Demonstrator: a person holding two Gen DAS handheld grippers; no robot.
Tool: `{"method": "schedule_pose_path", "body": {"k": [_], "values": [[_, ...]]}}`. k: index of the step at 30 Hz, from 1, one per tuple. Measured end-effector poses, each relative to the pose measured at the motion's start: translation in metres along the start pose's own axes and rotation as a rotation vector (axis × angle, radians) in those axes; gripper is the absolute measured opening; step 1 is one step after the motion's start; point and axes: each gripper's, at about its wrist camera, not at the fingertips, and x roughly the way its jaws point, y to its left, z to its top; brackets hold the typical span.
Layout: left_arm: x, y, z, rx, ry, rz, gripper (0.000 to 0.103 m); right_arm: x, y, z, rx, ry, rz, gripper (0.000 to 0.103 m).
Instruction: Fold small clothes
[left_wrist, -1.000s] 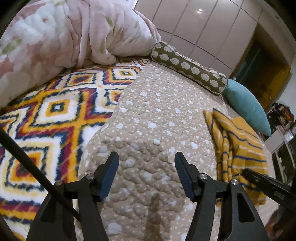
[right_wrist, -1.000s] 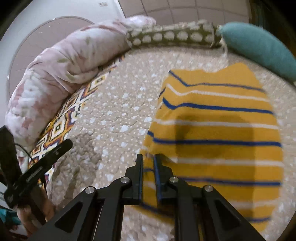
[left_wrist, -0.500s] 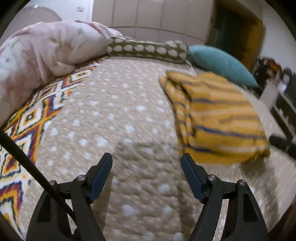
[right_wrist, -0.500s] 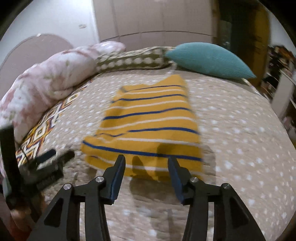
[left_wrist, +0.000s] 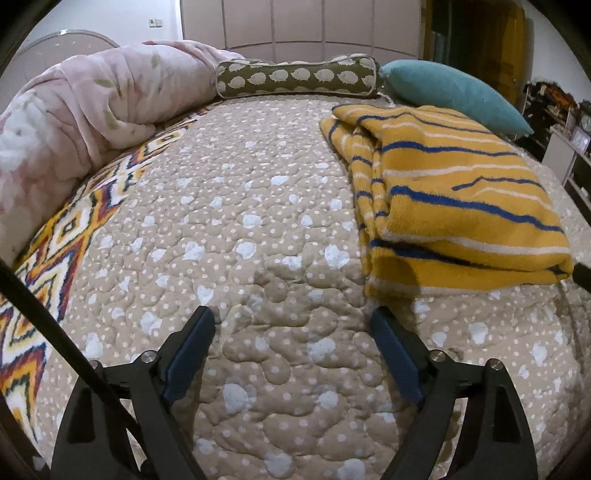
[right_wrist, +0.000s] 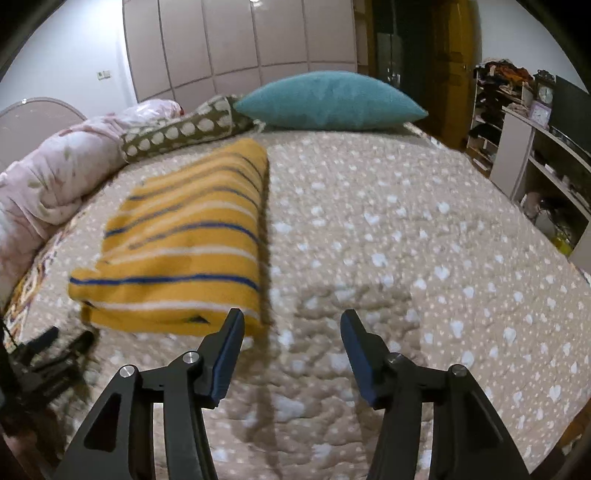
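Note:
A yellow garment with blue and white stripes (left_wrist: 450, 199) lies folded on the beige dotted quilt (left_wrist: 240, 229), to the right of and beyond my left gripper (left_wrist: 291, 317). That gripper's jaws are opening wide over bare quilt, nothing between them. In the right wrist view the same garment (right_wrist: 184, 251) sits left of centre. My right gripper (right_wrist: 291, 321) hovers just past the garment's near right corner, jaws opening, only quilt between them. The left gripper (right_wrist: 55, 350) shows blurred at the lower left edge.
A pink floral duvet (left_wrist: 74, 122) is heaped at the left, with a patterned orange blanket (left_wrist: 48, 266) beside it. A spotted bolster (left_wrist: 299, 77) and a teal pillow (right_wrist: 328, 99) lie at the head of the bed. Shelves (right_wrist: 546, 147) stand off the bed's right side.
The right gripper let go of the striped garment, opened and drew back to the right. The left gripper widened and swung so the garment now fills its right side.

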Motion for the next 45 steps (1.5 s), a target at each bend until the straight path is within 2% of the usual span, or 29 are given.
{"method": "schedule_pose_path", "body": {"k": [2, 4, 7, 13, 22, 45], "values": [[0.002, 0.001, 0.002, -0.02, 0.029, 0.04, 0.103, 0.007, -0.004, -0.006, 0.004, 0.018, 0.016, 0.059], [0.005, 0.004, 0.004, -0.071, 0.066, 0.038, 0.103, 0.013, -0.005, -0.015, -0.013, 0.029, 0.015, 0.059], [0.007, 0.004, 0.005, -0.092, 0.069, 0.051, 0.103, 0.013, -0.005, -0.025, -0.038, -0.009, 0.008, 0.061], [0.007, 0.003, 0.002, -0.099, 0.048, 0.069, 0.103, 0.016, -0.004, -0.035, -0.072, -0.056, 0.009, 0.072], [0.004, -0.003, -0.002, -0.083, 0.008, 0.108, 0.103, 0.017, -0.002, -0.038, -0.077, -0.082, 0.006, 0.075], [0.006, 0.0, -0.002, -0.099, 0.012, 0.088, 0.103, 0.02, -0.001, -0.039, -0.091, -0.089, 0.008, 0.078]]}}
